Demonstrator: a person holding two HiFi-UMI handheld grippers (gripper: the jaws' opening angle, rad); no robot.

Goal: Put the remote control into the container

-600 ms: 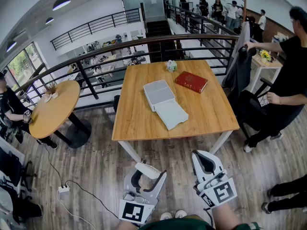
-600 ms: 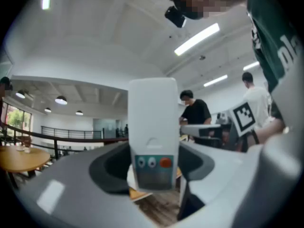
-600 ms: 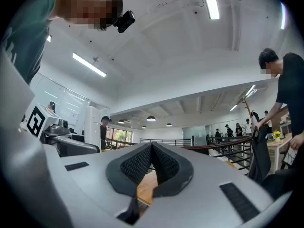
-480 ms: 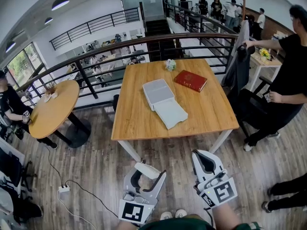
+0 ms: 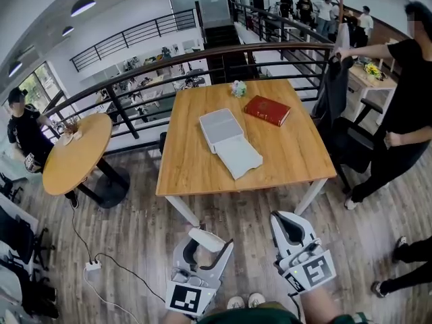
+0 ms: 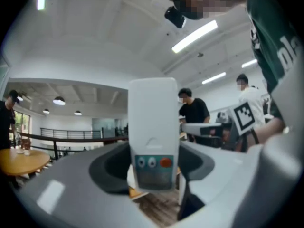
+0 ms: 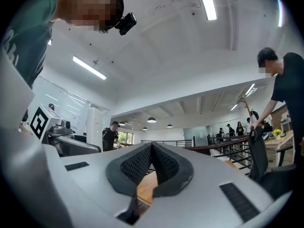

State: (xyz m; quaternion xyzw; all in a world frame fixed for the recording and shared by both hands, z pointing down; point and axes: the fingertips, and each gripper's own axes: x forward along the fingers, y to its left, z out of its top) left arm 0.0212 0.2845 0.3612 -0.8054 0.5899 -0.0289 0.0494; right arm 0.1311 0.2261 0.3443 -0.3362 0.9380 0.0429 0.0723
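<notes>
A white remote control (image 6: 153,132) with small buttons and one red button stands upright between the jaws of my left gripper (image 6: 153,167), which is shut on it. In the head view that gripper (image 5: 210,243) hangs low over the floor, in front of the wooden table (image 5: 189,167), with the remote (image 5: 206,239) across its tips. The white container (image 5: 221,128) sits near the table's middle, its lid (image 5: 239,158) lying flat beside it on the near side. My right gripper (image 5: 289,225) is shut and empty; its dark pads (image 7: 164,163) meet at the tip.
A red book (image 5: 268,111) and a small plant (image 5: 238,88) lie on the far part of the table. A person in black (image 5: 405,106) stands by a chair (image 5: 344,140) at the right. A round table (image 5: 74,154) stands at the left, and a cable (image 5: 101,265) runs across the floor.
Both grippers stay where they were. The person at the right has shifted a little, and a person at the round table on the left has come further into view.
</notes>
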